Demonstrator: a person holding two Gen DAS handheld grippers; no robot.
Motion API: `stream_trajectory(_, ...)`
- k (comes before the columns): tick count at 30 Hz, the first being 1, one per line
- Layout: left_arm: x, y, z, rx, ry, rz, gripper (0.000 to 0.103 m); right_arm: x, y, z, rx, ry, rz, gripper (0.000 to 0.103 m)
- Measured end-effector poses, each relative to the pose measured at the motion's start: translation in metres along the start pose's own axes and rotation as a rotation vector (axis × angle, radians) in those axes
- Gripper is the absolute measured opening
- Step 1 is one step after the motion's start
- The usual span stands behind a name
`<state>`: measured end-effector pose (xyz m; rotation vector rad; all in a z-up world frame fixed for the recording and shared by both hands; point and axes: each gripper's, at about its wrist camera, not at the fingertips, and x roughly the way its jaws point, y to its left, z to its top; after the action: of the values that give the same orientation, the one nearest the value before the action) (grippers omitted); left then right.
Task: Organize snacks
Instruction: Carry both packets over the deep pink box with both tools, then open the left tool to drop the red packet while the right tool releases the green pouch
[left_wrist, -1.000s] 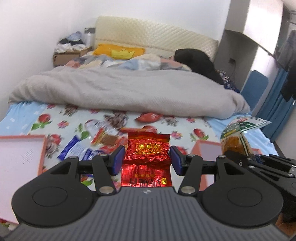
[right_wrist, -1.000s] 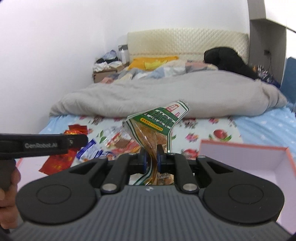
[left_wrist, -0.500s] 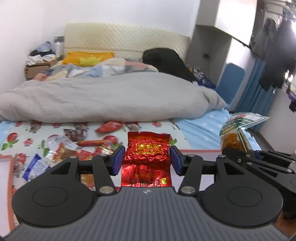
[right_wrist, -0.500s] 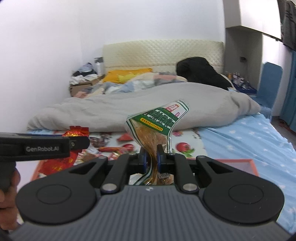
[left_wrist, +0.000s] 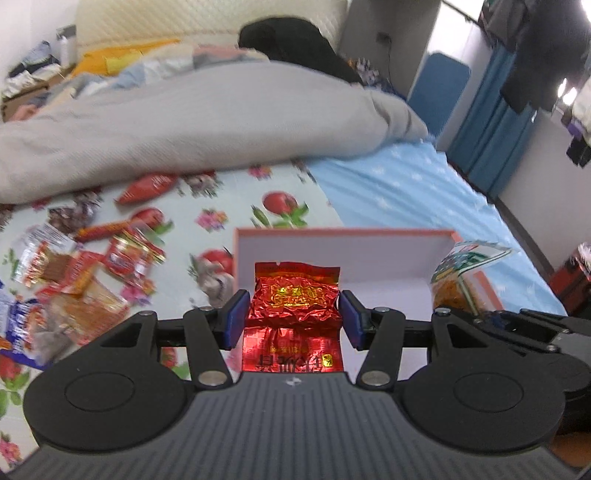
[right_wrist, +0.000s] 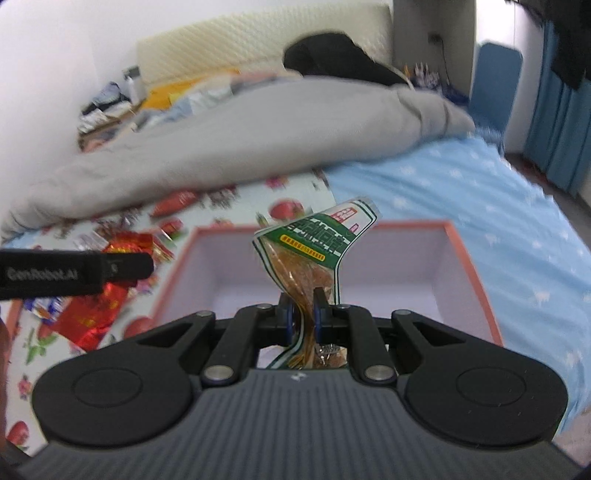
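We've got a red foil packet (left_wrist: 295, 302) clamped between the blue pads of the left tongs (left_wrist: 294, 320), the jaws standing about half open on its crumpled width, gold print facing us. The packet hangs in front of the open box (left_wrist: 388, 258), a white-lined box with an orange-pink rim, lying on the bed.

Over on the right, the right tongs (right_wrist: 303, 314) are pinched nearly shut on the waist of a clear bag with a green label (right_wrist: 317, 243); we see orange-brown strips inside it, and the labelled top flares up and tilts to the right above the pads. That bag sits above the same box (right_wrist: 461, 266), whose pale inside shows right behind it. In the left view the bag (left_wrist: 461, 273) shows up at the box's right edge, with the right tongs' black linkage beneath it.

From the right view, the left tongs' black finger (right_wrist: 74, 273) reaches in from the left edge, the red packet (right_wrist: 92, 314) showing beneath it, just left of the box.

Out to the left of the box, a scatter of loose snack packets (left_wrist: 81, 273) lies on the flowered sheet (left_wrist: 221, 221), mostly red and orange wrappers, one blue and white one at the far left; they're blurred, so we can't read them. A lone red packet (left_wrist: 147, 186) lies further back near the grey duvet (left_wrist: 203, 122), which is heaped across the bed. The blue starred sheet (left_wrist: 406, 184) runs down the right side.
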<state>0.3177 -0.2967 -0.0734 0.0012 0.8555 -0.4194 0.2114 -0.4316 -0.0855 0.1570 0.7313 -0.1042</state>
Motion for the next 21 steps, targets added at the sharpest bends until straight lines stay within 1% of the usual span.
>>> stream_trajectory(4, 0.035, -0.01, -0.006, 0.014, 0.064, 0.0, 0.059, 0.024, -0.016, -0.013, 0.013, 0.067, -0.017, 0.013)
stream_trajectory(7, 0.057, -0.013, -0.011, 0.01, 0.11, 0.007, 0.059, 0.041, -0.025, -0.021, 0.014, 0.118, -0.007, 0.014)
stream_trajectory(10, 0.075, -0.016, -0.014, 0.005, 0.145, -0.001, 0.059, 0.051, -0.032, -0.028, 0.023, 0.148, 0.001, 0.014)
stream_trajectory(18, 0.088, -0.019, -0.021, 0.006, 0.179, -0.001, 0.059, 0.06, -0.044, -0.031, 0.048, 0.18, -0.002, 0.017)
stream_trajectory(19, 0.088, -0.019, -0.021, 0.0, 0.172, -0.005, 0.063, 0.061, -0.046, -0.03, 0.053, 0.179, -0.007, 0.018)
stream_trajectory(20, 0.087, -0.018, -0.02, -0.006, 0.17, -0.015, 0.069, 0.06, -0.046, -0.03, 0.057, 0.184, -0.015, 0.023)
stream_trajectory(21, 0.085, -0.018, -0.019, -0.009, 0.17, -0.025, 0.078, 0.059, -0.047, -0.03, 0.062, 0.185, -0.022, 0.029)
